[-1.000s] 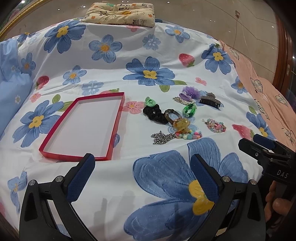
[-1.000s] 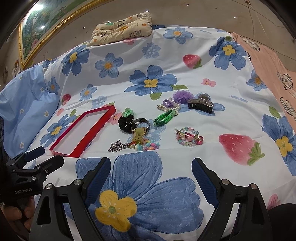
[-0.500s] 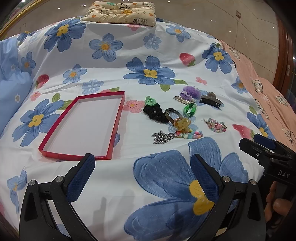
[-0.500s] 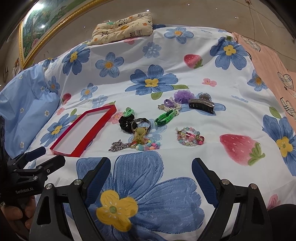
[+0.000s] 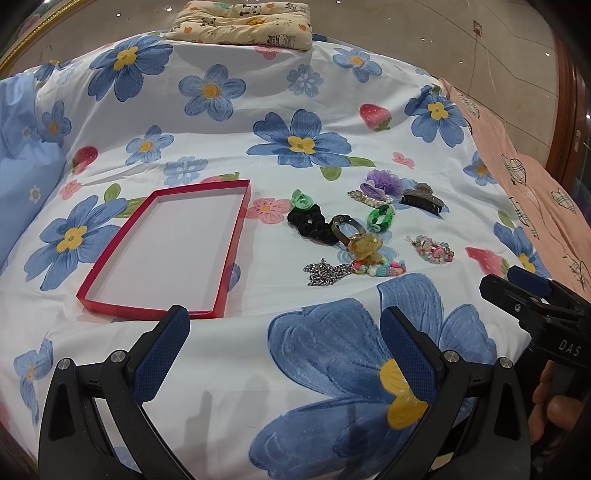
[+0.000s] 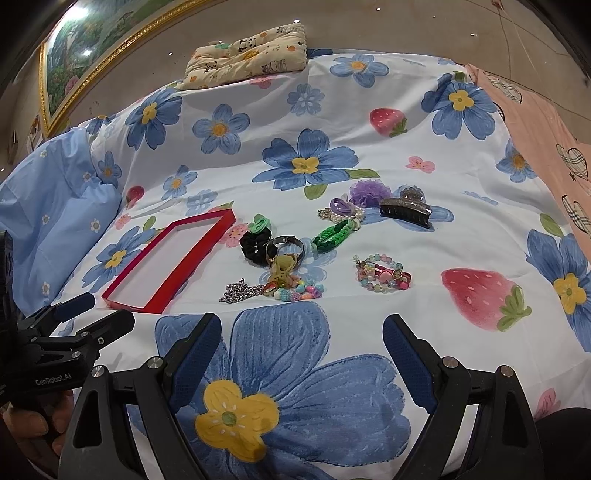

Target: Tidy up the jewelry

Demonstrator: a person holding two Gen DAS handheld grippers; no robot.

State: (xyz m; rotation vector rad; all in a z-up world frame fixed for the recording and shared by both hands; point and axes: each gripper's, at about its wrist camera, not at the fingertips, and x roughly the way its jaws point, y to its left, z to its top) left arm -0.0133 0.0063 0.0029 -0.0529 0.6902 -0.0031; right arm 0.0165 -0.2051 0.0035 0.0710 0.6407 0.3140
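A shallow red tray point(image 5: 236, 236) point(image 6: 201, 240) with a white floor lies on the flowered bedsheet, nothing in it. To its right lie several pieces: a black scrunchie point(image 5: 308, 227) point(image 6: 253, 245), a silver chain point(image 5: 323, 272) point(image 6: 238, 291), a green braided bracelet point(image 5: 380, 218) point(image 6: 332, 234), a pastel bead bracelet point(image 5: 432, 251) point(image 6: 382, 275), a dark hair claw point(image 5: 421, 199) point(image 6: 404, 212), a purple pompom point(image 5: 384, 181) point(image 6: 369, 192). My left gripper point(image 5: 284, 350) is open and empty, near the tray's front edge. My right gripper point(image 6: 301, 354) is open and empty, in front of the jewelry.
A panda-print cushion point(image 5: 243, 22) point(image 6: 245, 51) sits at the bed's far end. A light blue pillow point(image 6: 51, 206) lies at the left, a pink blanket point(image 5: 535, 192) along the right. A gold-framed picture point(image 6: 92, 48) hangs behind.
Both views have shifted only slightly; the grippers stay open and no object has moved.
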